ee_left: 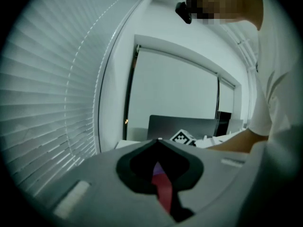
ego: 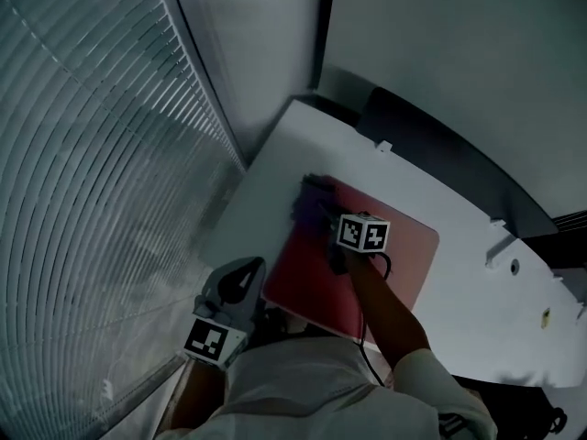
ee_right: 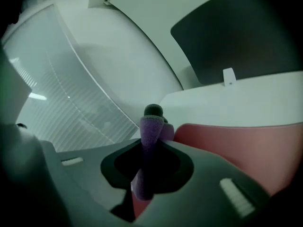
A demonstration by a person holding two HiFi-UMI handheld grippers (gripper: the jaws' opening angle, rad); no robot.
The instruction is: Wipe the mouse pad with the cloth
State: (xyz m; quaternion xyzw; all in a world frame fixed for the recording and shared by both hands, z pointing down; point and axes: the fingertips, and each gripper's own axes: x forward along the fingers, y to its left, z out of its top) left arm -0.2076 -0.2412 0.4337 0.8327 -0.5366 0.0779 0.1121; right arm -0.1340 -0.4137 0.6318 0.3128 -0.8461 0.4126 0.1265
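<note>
A red mouse pad (ego: pixel 399 257) lies on the white table (ego: pixel 275 168). My right gripper (ego: pixel 321 207) is over the pad's far left corner, shut on a purple cloth (ego: pixel 310 193) that bunches at its tips. In the right gripper view the cloth (ee_right: pixel 150 135) stands pinched upright between the jaws of the right gripper (ee_right: pixel 152 115), with the pad (ee_right: pixel 236 136) to the right. My left gripper (ego: pixel 246 271) hangs just off the pad's near left corner, shut and holding nothing. In the left gripper view the left gripper (ee_left: pixel 157 142) shows a strip of the pad (ee_left: pixel 163 189) behind its jaws.
Window blinds (ego: pixel 83 200) fill the left side, close to the table's left edge. A dark screen (ego: pixel 431 145) stands along the table's far edge. Small white fittings (ego: pixel 500 246) lie on the table to the right of the pad.
</note>
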